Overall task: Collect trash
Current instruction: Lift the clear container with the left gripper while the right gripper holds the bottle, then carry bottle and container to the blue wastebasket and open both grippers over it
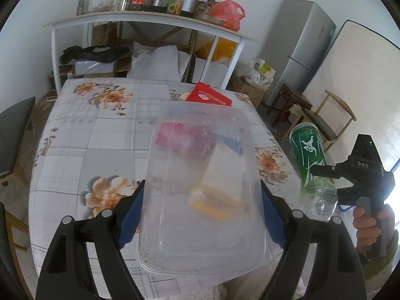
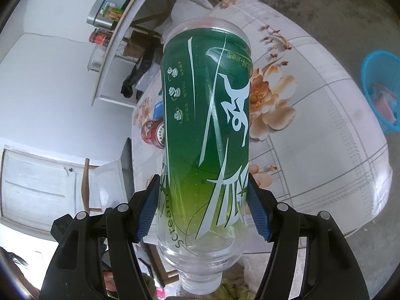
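Observation:
My left gripper (image 1: 201,210) is shut on a clear plastic food box (image 1: 200,182), holding it above the floral table (image 1: 100,137). Through the box I see blurred red, blue and yellow items. My right gripper (image 2: 203,210) is shut on an empty green-labelled plastic bottle (image 2: 207,125), held bottom up with its neck toward the camera. That bottle (image 1: 311,165) and the right gripper (image 1: 322,177) also show at the right in the left wrist view, off the table's edge. A red can (image 2: 153,133) lies on the table.
A red packet (image 1: 210,95) lies at the table's far edge. A blue basket (image 2: 382,90) stands on the floor beyond the table. A white shelf table (image 1: 150,22) with jars and a pot, a fridge (image 1: 302,47) and chairs (image 1: 327,115) stand around.

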Demonstrator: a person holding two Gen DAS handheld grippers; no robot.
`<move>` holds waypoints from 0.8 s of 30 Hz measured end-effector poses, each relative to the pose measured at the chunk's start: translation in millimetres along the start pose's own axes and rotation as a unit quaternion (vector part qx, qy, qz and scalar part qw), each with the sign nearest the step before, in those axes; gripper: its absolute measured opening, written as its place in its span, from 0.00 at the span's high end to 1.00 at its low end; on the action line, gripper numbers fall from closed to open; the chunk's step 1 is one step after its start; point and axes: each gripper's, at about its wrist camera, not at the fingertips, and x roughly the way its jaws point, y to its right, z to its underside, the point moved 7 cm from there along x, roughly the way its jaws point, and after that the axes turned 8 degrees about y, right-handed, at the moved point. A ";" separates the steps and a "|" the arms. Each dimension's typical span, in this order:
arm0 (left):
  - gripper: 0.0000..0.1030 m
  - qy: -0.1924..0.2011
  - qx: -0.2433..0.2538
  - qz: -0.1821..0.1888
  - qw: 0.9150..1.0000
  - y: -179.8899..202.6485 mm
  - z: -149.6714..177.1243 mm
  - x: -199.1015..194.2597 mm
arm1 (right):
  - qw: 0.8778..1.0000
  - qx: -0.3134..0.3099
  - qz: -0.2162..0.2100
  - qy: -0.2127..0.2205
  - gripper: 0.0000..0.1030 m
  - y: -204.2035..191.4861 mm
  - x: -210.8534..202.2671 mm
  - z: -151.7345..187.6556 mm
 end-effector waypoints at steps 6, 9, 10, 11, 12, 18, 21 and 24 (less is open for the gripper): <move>0.21 -0.001 0.012 0.010 1.000 24.7 -3.4 7.5 | 1.000 0.009 -0.010 0.010 0.40 16.6 -18.5 -4.7; 0.21 -0.005 0.019 0.017 1.000 41.5 -4.8 13.2 | 0.999 0.017 -0.016 0.021 0.40 29.3 -33.1 -8.2; 0.21 -0.007 0.023 0.021 0.999 48.6 -5.5 16.0 | 0.999 0.021 -0.019 0.026 0.40 34.7 -39.2 -10.0; 0.21 -0.009 0.025 0.025 0.999 54.3 -6.3 18.3 | 0.999 0.024 -0.021 0.031 0.40 39.2 -45.4 -10.6; 0.21 -0.013 0.029 0.031 0.999 62.9 -7.0 21.8 | 0.999 0.027 -0.023 0.036 0.40 42.7 -51.1 -11.5; 0.21 -0.032 0.064 0.094 0.993 128.4 -17.7 42.9 | 0.992 0.062 -0.025 0.107 0.40 87.4 -119.2 -18.3; 0.21 -0.048 0.086 0.132 0.986 167.8 -21.6 57.6 | 0.983 0.089 -0.011 0.160 0.40 121.7 -165.3 -15.8; 0.21 -0.078 0.112 0.177 0.975 219.7 -18.3 78.5 | 0.970 0.129 0.011 0.208 0.40 166.5 -211.2 -4.7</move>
